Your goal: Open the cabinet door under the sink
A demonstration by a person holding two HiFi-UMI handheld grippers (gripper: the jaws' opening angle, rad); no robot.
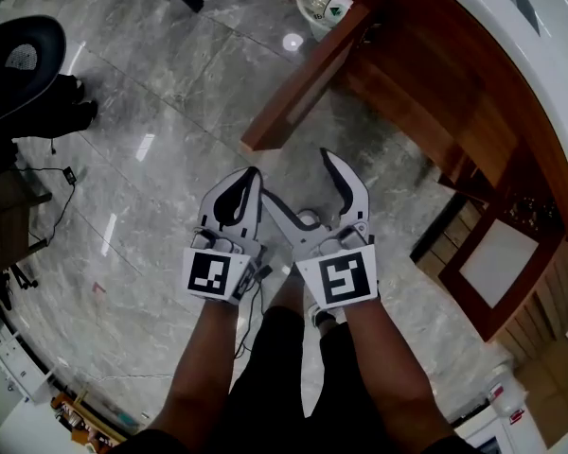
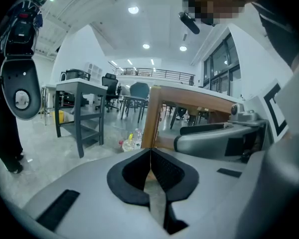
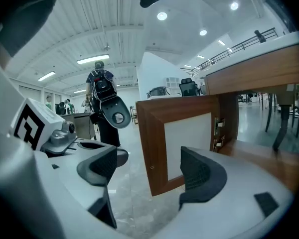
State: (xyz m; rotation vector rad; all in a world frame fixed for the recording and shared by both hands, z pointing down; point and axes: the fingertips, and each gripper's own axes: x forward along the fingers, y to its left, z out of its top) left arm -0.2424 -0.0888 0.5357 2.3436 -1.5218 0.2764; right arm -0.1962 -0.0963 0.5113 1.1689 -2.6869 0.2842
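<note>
**A:** What does the head view give us?

**B:** We hold both claws low over the grey floor (image 1: 151, 159), well apart from the cabinet. Our left claw (image 1: 254, 174) has its jaws pressed together on nothing. Our right claw (image 1: 295, 176) stands wide and is also empty. Under the white counter (image 1: 549, 64) the cabinet door (image 1: 303, 88) swings far out ahead of us. A second door (image 1: 497, 258) hangs open at our right.

**A:** And the left gripper view?

**B:** Our left claw (image 2: 150, 156) shows its pads meeting, with nothing caught between them. Beyond it the cabinet door (image 2: 152, 116) stands edge-on, with bottles (image 2: 131, 141) on the floor near its foot.

**A:** The right gripper view?

**B:** Our right claw (image 3: 150, 171) gapes with nothing between the pads. Past it we see the cabinet door's (image 3: 149, 148) inner face, with its hinges (image 3: 218, 133) on the right.

**A:** So we judge the opening done. What could go wrong now?

**B:** If we lean forward, the spread jaws of our right claw could clip the door's free edge. That would knock it back towards shut or strain the hinges. The second door shows in neither gripper view, so a careless turn to our right could bump it. A step ahead might also scatter the bottles.
</note>
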